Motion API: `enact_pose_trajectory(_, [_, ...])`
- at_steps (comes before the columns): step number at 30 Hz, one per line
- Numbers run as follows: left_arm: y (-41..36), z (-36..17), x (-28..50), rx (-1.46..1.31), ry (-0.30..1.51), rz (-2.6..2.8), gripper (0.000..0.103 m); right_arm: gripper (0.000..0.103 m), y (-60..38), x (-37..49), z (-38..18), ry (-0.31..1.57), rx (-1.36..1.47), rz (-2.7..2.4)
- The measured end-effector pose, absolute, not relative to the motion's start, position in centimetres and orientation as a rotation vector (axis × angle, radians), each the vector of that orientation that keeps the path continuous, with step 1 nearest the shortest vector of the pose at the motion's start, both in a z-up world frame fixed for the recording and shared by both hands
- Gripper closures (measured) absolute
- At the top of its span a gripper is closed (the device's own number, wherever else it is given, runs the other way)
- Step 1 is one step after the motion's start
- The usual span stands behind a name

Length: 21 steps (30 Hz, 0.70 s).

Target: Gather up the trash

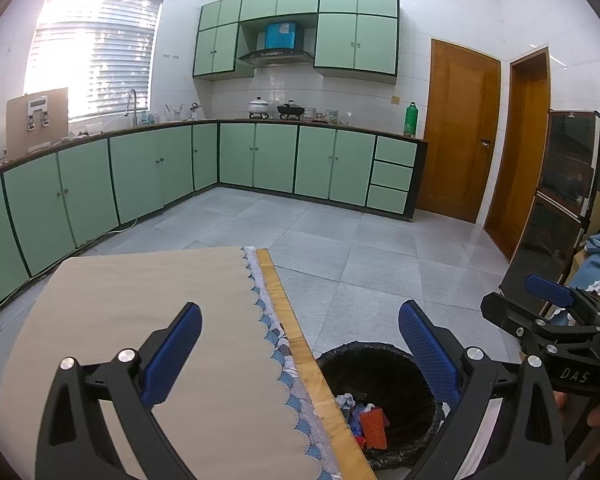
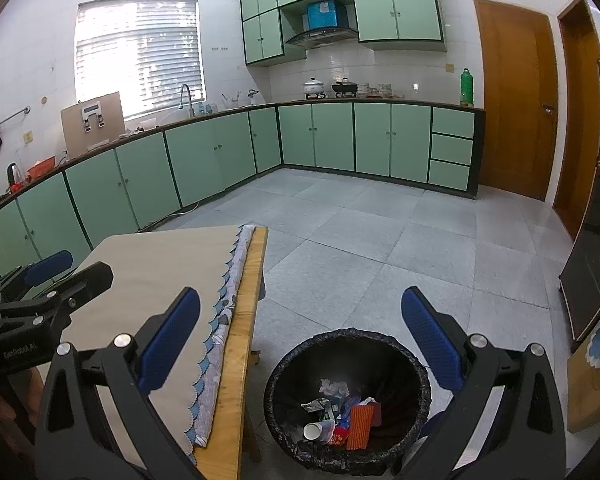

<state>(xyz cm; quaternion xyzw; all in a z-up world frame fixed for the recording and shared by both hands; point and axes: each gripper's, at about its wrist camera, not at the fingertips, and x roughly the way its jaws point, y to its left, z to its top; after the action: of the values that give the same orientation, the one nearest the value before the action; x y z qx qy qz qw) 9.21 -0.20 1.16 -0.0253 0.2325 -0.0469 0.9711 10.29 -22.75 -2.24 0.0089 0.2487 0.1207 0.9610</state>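
Two grippers hang wide apart and hold nothing, over a kitchen with green cabinets point(image 2: 204, 152) and a grey tiled floor point(image 2: 360, 232). Nearer stands a worktop point(image 1: 292, 332) under a beige cloth point(image 1: 148, 300) with a scalloped blue edge. Just beside its wooden edge, on the floor, sits a black bin point(image 2: 346, 400) lined with a black bag. The left gripper point(image 1: 300, 352) hovers above the worktop's edge, the bin below and between its fingers. The right gripper point(image 2: 300, 344) hovers above the bin, fingers either side of it. Trash lies in the bin: an orange packet point(image 2: 360, 426), a white cup point(image 2: 312, 431), crumpled paper point(image 2: 334, 388).
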Motion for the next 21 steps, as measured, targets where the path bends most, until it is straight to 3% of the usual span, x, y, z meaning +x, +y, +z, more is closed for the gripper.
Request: enact_pose_trajectory(21, [0.06,1.07,9.22,-0.053,0.475,-0.086,0.006,0.005,-22.17,10.18,-2.15,0.503,0.013,0.253])
